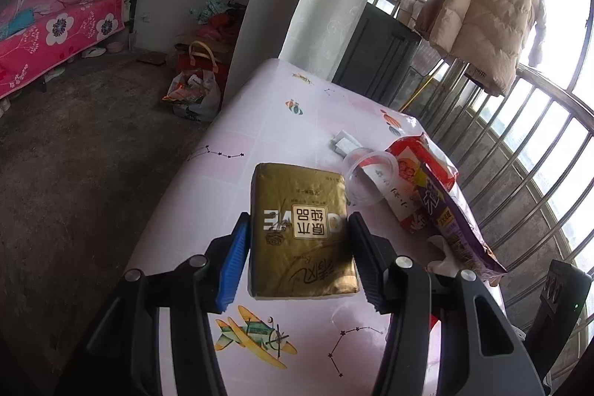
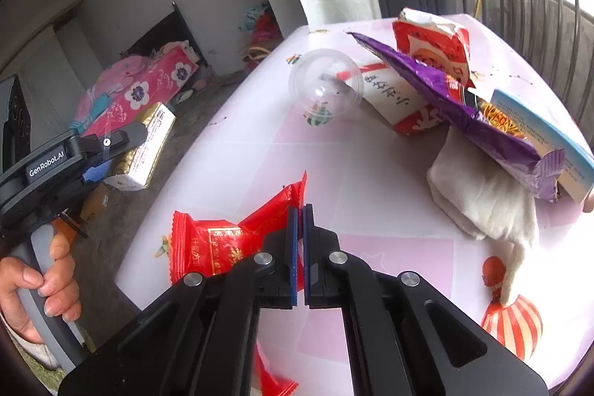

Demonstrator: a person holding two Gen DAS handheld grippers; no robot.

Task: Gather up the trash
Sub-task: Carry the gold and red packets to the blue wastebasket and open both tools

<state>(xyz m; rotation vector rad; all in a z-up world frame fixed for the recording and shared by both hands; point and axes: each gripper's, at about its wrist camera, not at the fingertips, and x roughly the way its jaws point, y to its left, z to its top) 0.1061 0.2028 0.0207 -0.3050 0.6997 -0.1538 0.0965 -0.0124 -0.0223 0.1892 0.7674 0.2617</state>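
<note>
My left gripper (image 1: pixel 297 229) is shut on a gold tissue pack (image 1: pixel 300 229), one finger on each side, held above the table edge. In the right wrist view the left gripper (image 2: pixel 111 151) holds the gold pack (image 2: pixel 148 143) out past the table's left side. My right gripper (image 2: pixel 300 210) is shut on the edge of a red snack wrapper (image 2: pixel 222 244) lying at the near table edge. A clear plastic cup (image 2: pixel 326 88), a red-white package (image 2: pixel 430 51), a purple wrapper (image 2: pixel 445 95) and a white crumpled tissue (image 2: pixel 482 192) lie on the table.
The table (image 2: pixel 371 173) has a pink patterned cloth. A blue-edged box (image 2: pixel 538 128) lies at its right under the purple wrapper. A bag of rubbish (image 1: pixel 193 95) sits on the floor beside the wall. A bed (image 1: pixel 55 36) stands far left; window bars (image 1: pixel 519 154) stand right.
</note>
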